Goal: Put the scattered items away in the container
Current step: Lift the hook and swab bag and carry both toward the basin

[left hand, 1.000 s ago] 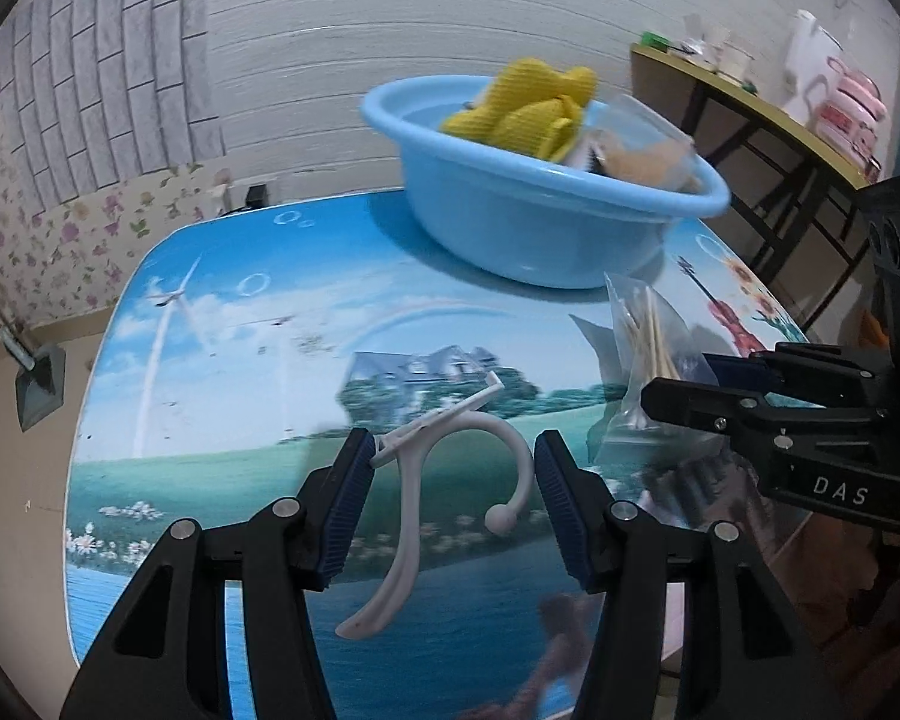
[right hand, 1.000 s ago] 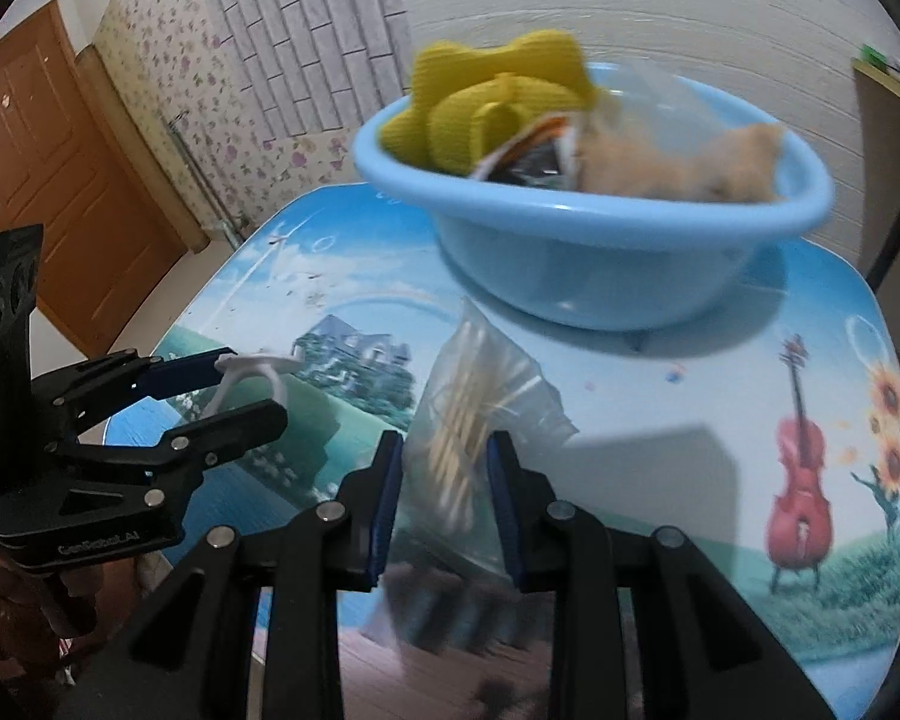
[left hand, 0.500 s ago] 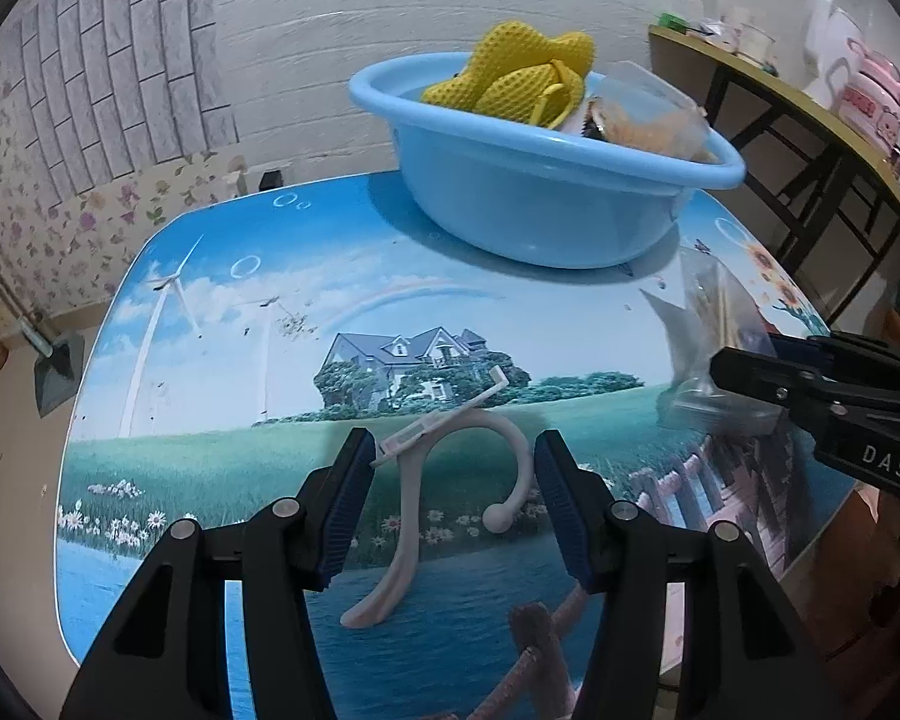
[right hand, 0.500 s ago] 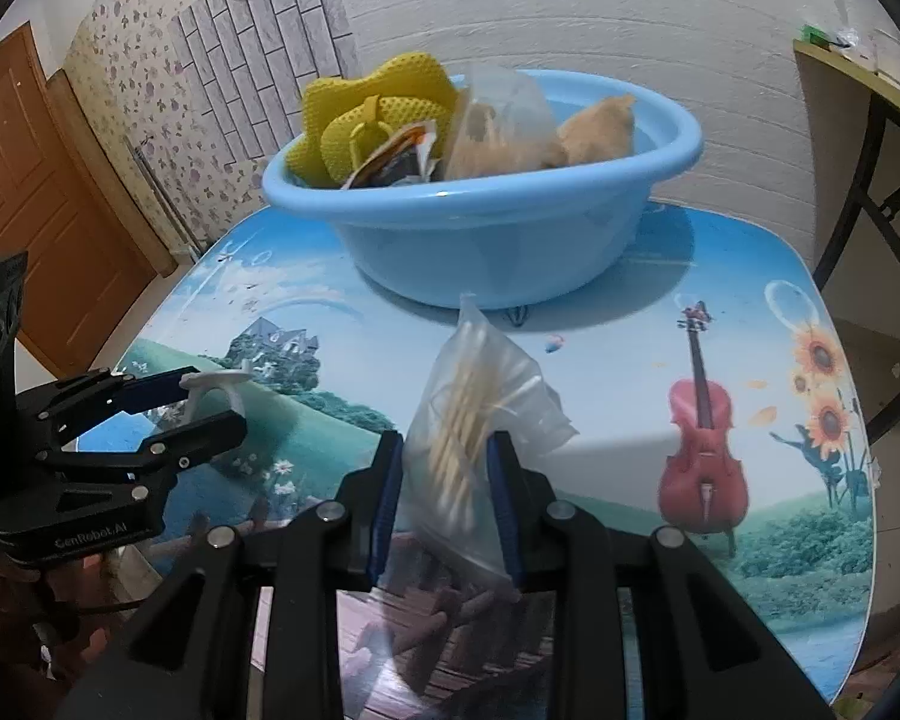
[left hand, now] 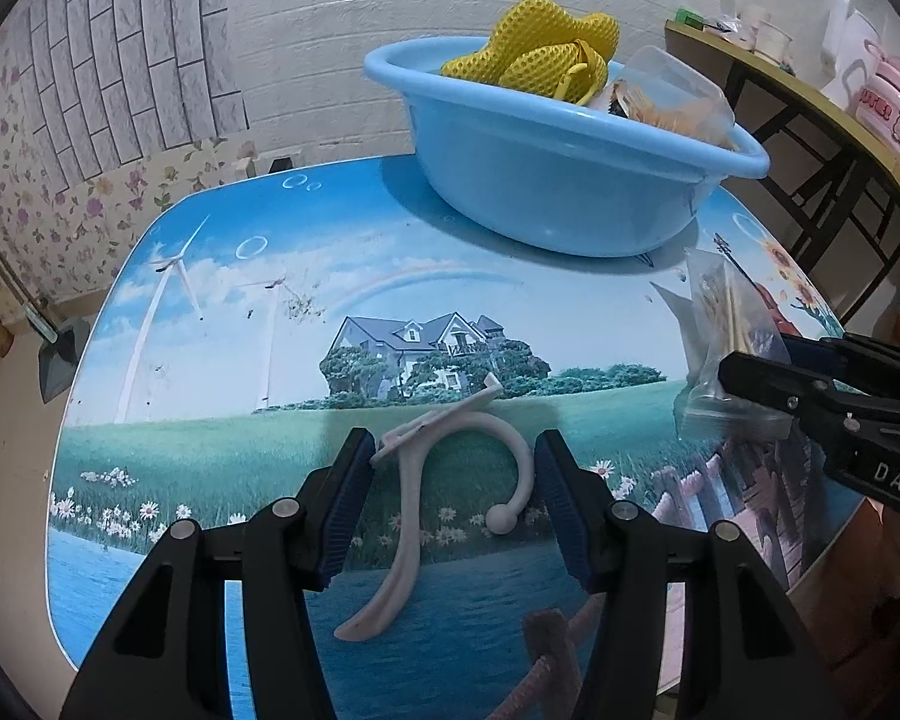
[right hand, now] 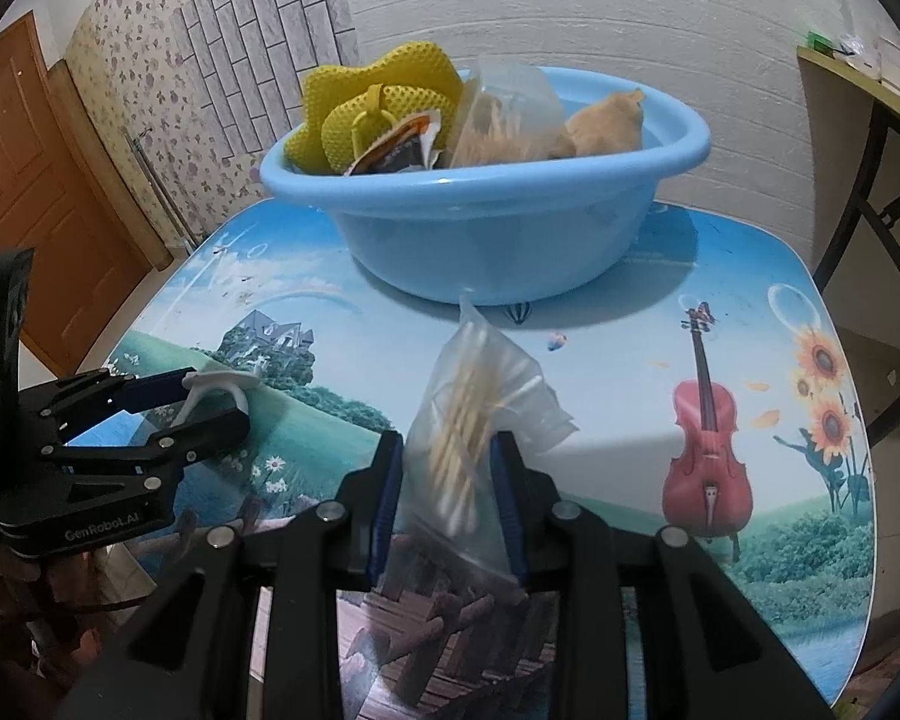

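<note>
Basin (left hand: 546, 192) now farther; pale curved hook (left hand: 444, 468) gripped.

low wrist views, both facing basin (left hand: 570, 180)

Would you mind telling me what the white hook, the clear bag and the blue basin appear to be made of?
White hook: probably moulded plastic, matt, with smooth rounded edges and a ball tip.
Clear bag: thin plastic film, glossy and crinkled; pale sticks show through, likely cotton swabs.
Blue basin: likely plastic, smooth, slightly shiny, with a rolled rim.
</note>
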`<state>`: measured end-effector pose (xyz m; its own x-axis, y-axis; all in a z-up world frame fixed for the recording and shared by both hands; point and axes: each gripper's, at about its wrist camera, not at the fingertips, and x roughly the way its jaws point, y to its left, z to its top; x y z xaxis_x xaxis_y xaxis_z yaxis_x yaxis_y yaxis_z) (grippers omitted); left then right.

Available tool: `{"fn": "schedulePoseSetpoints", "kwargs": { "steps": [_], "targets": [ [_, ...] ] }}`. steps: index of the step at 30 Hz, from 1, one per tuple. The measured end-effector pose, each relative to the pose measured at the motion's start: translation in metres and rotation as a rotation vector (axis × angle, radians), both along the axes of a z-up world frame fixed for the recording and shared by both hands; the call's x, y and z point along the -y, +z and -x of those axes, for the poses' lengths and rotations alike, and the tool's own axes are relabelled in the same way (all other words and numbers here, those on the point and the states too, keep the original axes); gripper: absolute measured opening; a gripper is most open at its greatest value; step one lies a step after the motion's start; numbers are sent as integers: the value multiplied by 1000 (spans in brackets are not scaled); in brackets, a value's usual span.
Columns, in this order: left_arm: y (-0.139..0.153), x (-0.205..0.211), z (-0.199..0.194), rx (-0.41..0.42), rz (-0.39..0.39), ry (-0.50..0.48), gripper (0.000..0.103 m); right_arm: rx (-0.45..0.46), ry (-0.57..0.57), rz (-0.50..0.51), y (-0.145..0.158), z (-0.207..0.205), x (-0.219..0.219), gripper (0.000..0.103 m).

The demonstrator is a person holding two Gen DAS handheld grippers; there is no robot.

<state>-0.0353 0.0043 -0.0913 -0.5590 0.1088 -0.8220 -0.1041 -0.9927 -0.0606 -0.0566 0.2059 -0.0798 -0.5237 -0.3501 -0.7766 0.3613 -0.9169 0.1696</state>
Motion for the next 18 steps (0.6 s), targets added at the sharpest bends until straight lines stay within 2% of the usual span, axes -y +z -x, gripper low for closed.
{"fn": "schedulePoseSetpoints", "kwargs": {
  "steps": [1,3,9,15,18],
  "targets": [
    [-1,0,0,-1,4,0,55,3,3,0,0,1,0,36],
    [-2,-2,0,-10,24,-5,55,20,6,5,-3,2,2,50],
    [-4,-5,1,-38,47,-8,57,24,0,-46,-12,3,9,60],
    [-4,-6,2,-61,45,-9,55,-25,-9,-87,-15,2,12,61],
    [-4,-6,2,-63,43,-8,55,-41,10,-102,-14,1,13,50]
  ]
}}
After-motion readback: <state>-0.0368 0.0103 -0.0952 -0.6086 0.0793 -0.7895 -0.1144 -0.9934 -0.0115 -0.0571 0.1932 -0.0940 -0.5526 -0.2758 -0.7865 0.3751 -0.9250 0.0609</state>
